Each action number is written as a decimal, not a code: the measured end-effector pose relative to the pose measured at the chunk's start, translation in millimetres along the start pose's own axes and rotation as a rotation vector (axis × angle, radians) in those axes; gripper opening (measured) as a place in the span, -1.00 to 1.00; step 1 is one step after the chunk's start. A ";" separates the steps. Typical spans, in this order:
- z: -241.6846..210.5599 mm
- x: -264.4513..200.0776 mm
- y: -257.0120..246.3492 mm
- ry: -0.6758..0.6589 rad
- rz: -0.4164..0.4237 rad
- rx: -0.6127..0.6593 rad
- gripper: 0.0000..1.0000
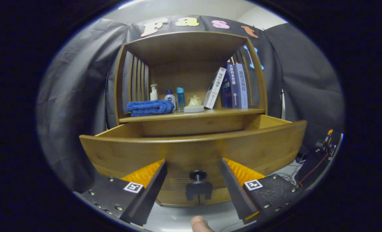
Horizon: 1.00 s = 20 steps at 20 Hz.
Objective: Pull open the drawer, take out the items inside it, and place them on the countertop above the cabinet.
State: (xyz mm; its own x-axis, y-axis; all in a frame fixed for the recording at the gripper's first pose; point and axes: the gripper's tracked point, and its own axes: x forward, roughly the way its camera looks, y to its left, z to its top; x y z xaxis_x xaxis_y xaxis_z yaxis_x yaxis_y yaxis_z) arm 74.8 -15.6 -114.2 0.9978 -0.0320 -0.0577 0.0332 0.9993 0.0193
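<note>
Jaws spread, drawer knob (197,175) between, books (232,86) beyond.

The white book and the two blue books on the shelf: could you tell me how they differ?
The white book leans, tilted against the blue books, which stand upright. It sits nearer the cream dish; they stand by the cabinet's right wall. All share one shelf. The gripper is open, its fingers either side of the drawer knob.

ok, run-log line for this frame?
drawer: pulled open | claw: open, fingers either side of knob, not pressing | drawer contents: hidden | countertop: towel, bottles, books
</note>
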 end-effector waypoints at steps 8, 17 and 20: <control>12.6 34.3 -2.5 -0.031 0.025 0.032 0.98; 15.4 64.9 -0.6 -0.079 0.019 0.026 0.98; 14.6 80.1 -0.3 -0.096 0.022 0.038 0.98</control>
State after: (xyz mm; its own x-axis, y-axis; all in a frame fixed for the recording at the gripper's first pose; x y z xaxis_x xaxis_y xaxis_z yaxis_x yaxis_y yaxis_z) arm 155.5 -18.8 -104.2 0.9992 -0.0139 0.0385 0.0117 0.9983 0.0572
